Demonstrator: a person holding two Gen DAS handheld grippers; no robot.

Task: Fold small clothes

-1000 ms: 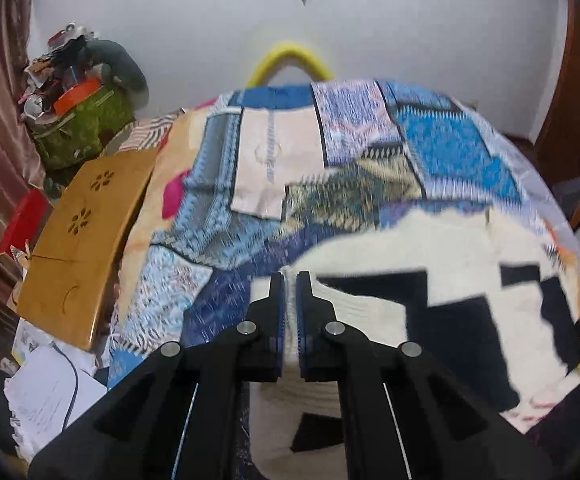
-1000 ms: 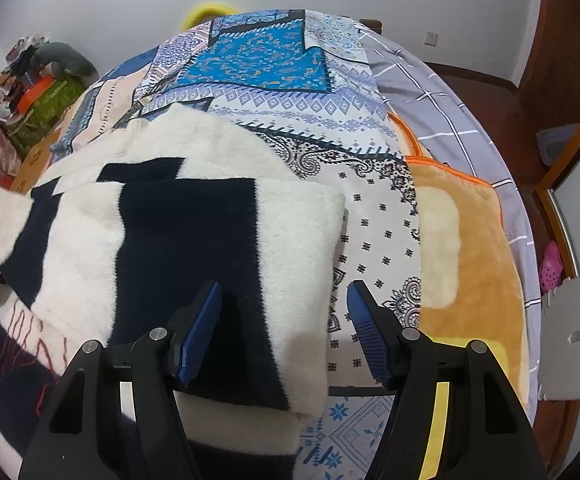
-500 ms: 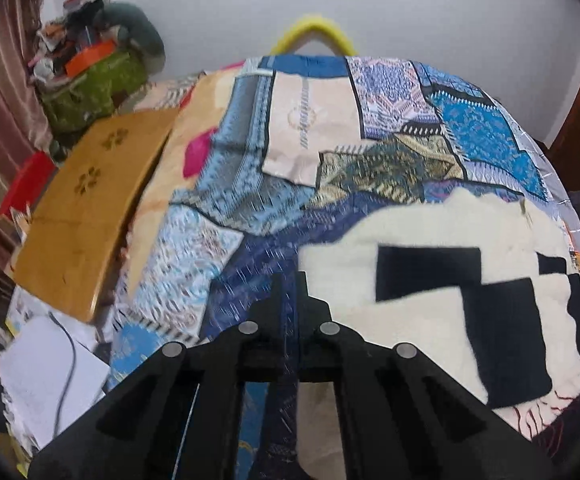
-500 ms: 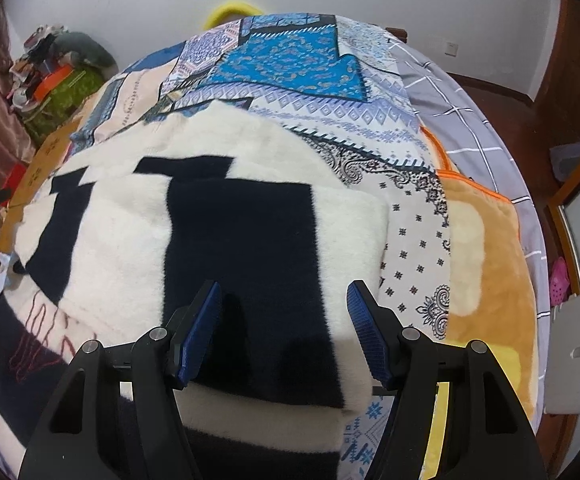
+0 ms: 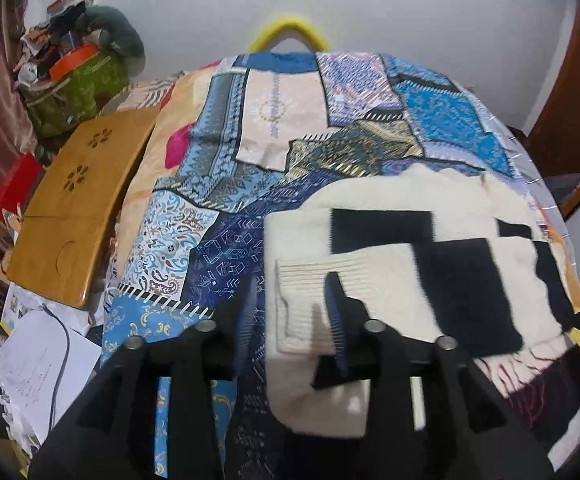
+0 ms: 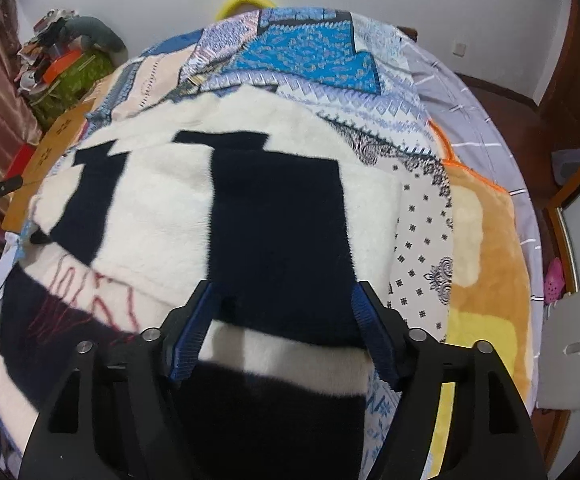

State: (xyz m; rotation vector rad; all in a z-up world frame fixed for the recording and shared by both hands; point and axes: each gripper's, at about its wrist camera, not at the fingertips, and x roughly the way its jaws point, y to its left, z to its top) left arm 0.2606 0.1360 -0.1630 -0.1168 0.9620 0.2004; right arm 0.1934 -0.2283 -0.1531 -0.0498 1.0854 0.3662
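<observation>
Sleeve fold just laid: fluffy cream-and-navy block-patterned sweater (image 5: 429,264) spread lower right on patchwork bedspread (image 5: 226,184). Left gripper (image 5: 291,316) just opening, ribbed cuff (image 5: 301,292) between jaws, unpressed. Right gripper (image 6: 280,330) just widening, empty. Next: regrasp hem, fold upward.

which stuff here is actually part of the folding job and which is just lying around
Part of the job:
cream and navy sweater
left gripper
right gripper
patchwork bedspread, the folding surface

Lying about:
wooden lap tray
green bag
papers
orange blanket
</observation>
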